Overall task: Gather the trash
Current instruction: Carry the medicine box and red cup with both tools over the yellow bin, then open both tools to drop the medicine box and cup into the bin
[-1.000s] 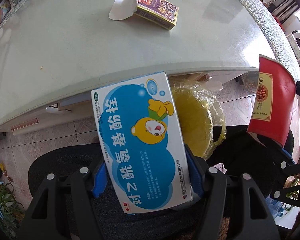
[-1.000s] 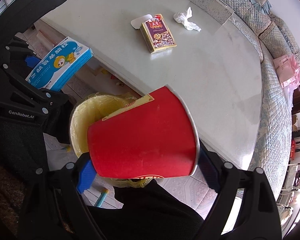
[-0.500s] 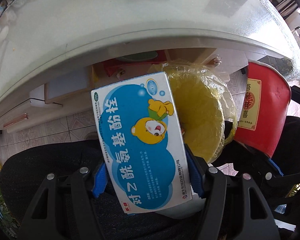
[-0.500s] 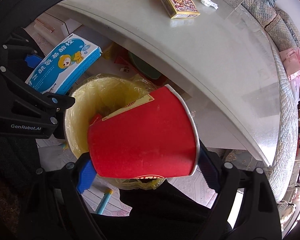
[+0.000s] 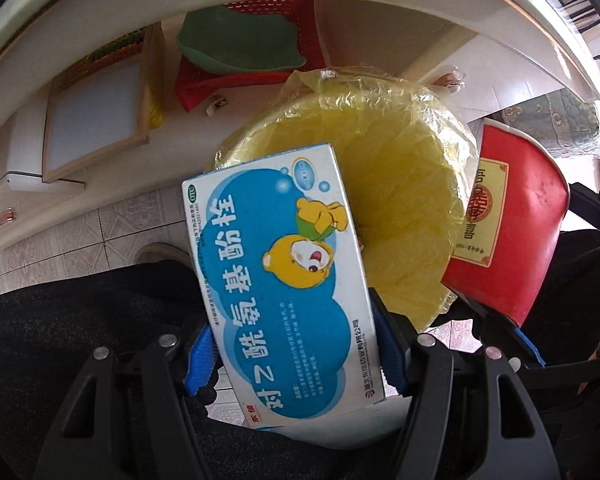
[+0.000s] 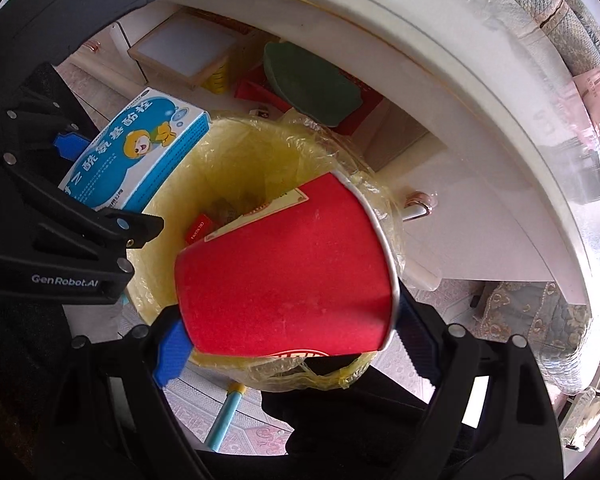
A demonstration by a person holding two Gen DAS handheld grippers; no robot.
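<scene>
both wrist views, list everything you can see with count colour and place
box: 1, blue and white with a cartoon bear, clamped in the left gripper over the bin's edge
cup: 1, red paper with a gold label, clamped in the right gripper above the bin
bin: 1, yellow liner, on the floor by the table, some trash at the bottom including a small red packet
table: 1, white with a rounded edge, above the bin
bowl: 1, green, on the shelf under the table
basket: 1, red, under the bowl
tray: 1, wooden frame with white panel, on the shelf
tube: 1, light blue with yellow end, on the floor
left gripper: 1, black with blue pads
right gripper: 1, black with blue pads
</scene>
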